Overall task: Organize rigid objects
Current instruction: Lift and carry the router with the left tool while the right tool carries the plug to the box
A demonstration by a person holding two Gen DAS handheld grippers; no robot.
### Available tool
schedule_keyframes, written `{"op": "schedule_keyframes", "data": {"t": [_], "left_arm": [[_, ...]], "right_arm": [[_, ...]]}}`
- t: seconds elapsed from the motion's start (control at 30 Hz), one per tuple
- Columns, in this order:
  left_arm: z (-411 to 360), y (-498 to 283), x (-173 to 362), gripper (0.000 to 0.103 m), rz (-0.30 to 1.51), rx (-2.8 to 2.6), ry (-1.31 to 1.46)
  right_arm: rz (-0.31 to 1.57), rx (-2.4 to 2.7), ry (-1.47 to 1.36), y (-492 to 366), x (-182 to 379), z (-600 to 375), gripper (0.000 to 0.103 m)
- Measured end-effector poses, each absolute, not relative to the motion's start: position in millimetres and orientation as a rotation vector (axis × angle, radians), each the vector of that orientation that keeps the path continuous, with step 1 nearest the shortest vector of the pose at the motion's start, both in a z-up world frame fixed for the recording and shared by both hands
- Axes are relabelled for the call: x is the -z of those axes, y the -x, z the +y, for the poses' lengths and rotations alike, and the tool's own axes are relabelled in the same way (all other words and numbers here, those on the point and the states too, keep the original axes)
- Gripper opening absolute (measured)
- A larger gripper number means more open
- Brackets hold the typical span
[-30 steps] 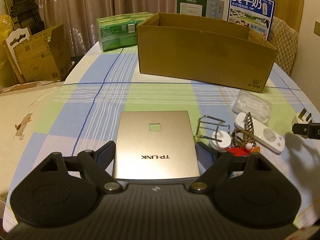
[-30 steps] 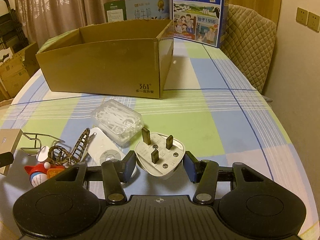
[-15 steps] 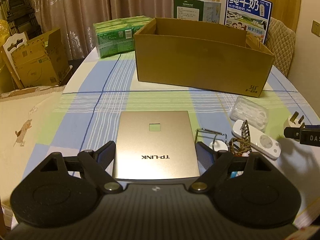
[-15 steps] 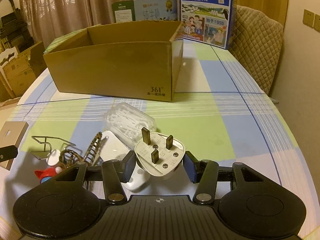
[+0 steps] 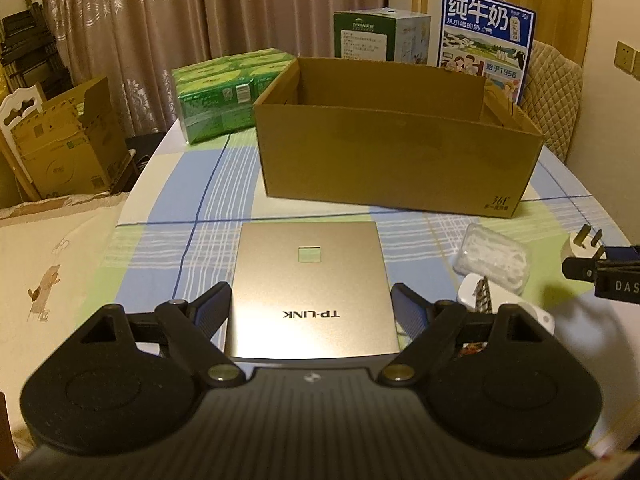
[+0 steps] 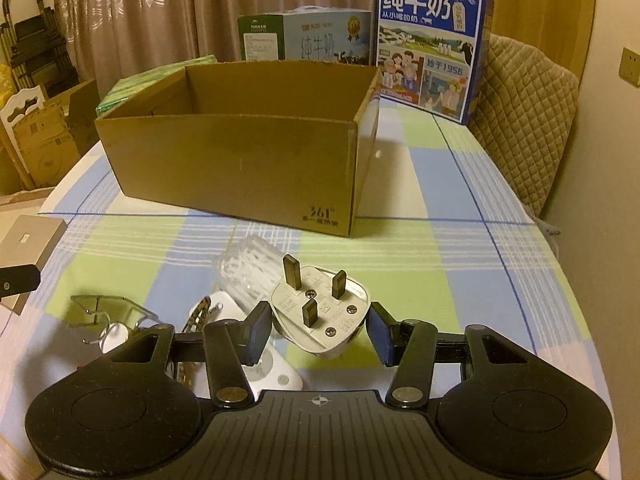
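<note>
Two hand-held grippers carry their loads above a checked tablecloth (image 6: 400,236) toward an open cardboard box (image 5: 392,164) at the far side of the table. The left gripper (image 5: 310,308) is clamped across the width of a flat gold router box (image 5: 310,280), gripping only its near end, so most of it juts forward unsupported. The right gripper (image 6: 318,326) is clenched on a white three-pin plug (image 6: 320,312), pins up, held by its rounded sides. Below lie a clear plastic case (image 6: 248,268), a white remote (image 6: 276,376), a wire clip (image 6: 108,312) and a hair claw (image 6: 198,312), awaiting their turn. The likely trouble ahead: the router box could droop or pivot out of its end-on grip and strike the carton's near wall, while the plug's curved shell could twist and slip from the pads. With both hands heading for one opening, the grippers might also bump each other.
</note>
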State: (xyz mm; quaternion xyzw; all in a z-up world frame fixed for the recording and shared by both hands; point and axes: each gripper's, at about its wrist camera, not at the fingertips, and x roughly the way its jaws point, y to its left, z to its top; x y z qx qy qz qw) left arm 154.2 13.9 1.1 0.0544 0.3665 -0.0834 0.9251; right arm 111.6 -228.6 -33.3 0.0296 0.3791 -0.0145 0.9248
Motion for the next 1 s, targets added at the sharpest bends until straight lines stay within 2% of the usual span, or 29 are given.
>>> {"op": "schedule_keyframes", "data": {"t": [0.5, 1.0], "left_arm": [[-8, -195, -22, 0.083, 0.729, 0.223, -0.137], [-25, -280, -68, 0.083, 0.675, 0.252, -0.180]], "right_arm": [[0.735, 0.001, -0.037, -142, 3, -229, 0.049], [0.658, -0.031, -0.044, -229, -59, -229, 0.049]]}}
